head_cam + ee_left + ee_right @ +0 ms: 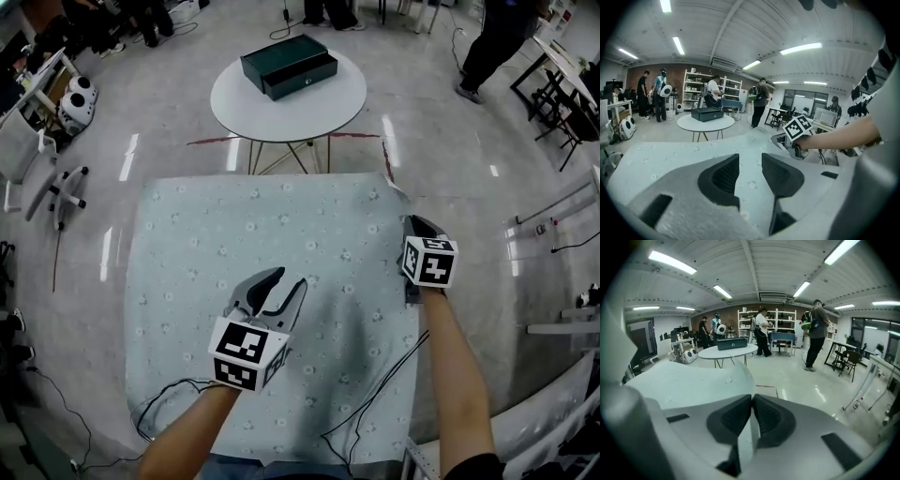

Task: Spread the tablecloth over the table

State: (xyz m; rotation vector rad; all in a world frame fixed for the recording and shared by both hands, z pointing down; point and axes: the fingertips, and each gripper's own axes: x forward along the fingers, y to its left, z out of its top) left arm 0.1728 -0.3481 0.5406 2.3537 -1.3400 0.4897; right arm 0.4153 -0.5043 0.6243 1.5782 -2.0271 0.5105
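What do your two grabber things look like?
The left gripper and right gripper are pale grey with black pads. Each carries a cube of black-and-white square markers. Black cables trail behind. A dark sleeve shows on the right arm.

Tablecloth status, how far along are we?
Done: the tablecloth is spread out flat, with few wrinkles. In hand: the right gripper pinches its right edge, and the left gripper hovers open over the middle. Left: probably release that edge and flatten the slightly raised far right corner.
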